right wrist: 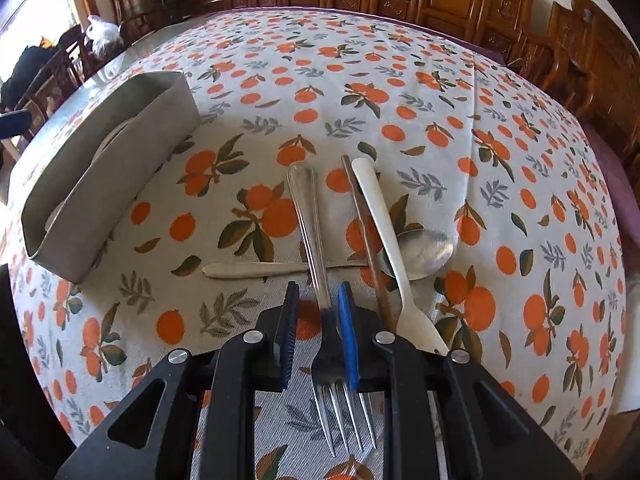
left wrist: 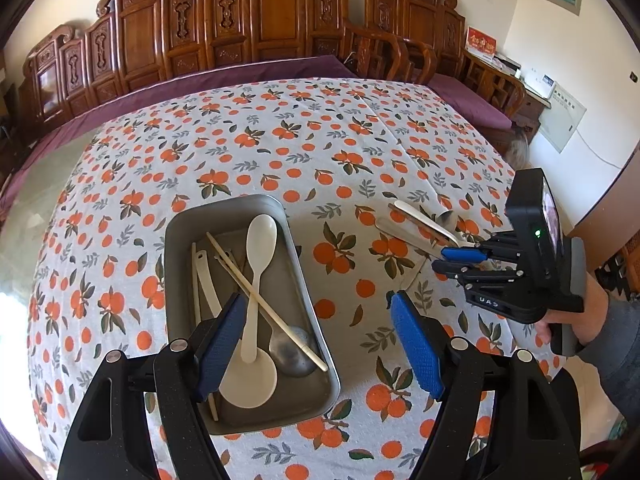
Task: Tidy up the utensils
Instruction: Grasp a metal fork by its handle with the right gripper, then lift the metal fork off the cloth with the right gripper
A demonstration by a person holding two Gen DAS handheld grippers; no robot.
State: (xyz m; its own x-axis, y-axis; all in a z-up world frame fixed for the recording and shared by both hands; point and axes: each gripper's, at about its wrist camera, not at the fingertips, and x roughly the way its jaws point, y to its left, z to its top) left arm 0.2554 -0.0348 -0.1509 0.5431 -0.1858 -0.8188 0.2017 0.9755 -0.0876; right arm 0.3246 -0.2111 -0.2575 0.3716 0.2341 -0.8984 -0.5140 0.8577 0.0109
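While several utensils already lie in the metal tray (left wrist: 240, 420), a fork (right wrist: 310, 240), metal spoon (right wrist: 424, 254), brown chopstick (right wrist: 366, 240) and white utensil (right wrist: 384, 232) remain on the table (right wrist: 400, 80) beside the tray. Right gripper (right wrist: 318, 332) jaws stand narrow around the fork, not yet clamped; left gripper (left wrist: 320, 344) jaws hang wide, empty, over the tray.

free: far half of the table (left wrist: 320, 120) bare cloth, open strip between metal tray (left wrist: 176, 240) and loose utensils | blocked: tray near the left edge; fork (right wrist: 308, 216), metal spoon (right wrist: 420, 252), white fork (right wrist: 384, 220), brown chopstick (right wrist: 362, 220) overlapping near the right edge; carved chairs (left wrist: 256, 20) behind the far edge
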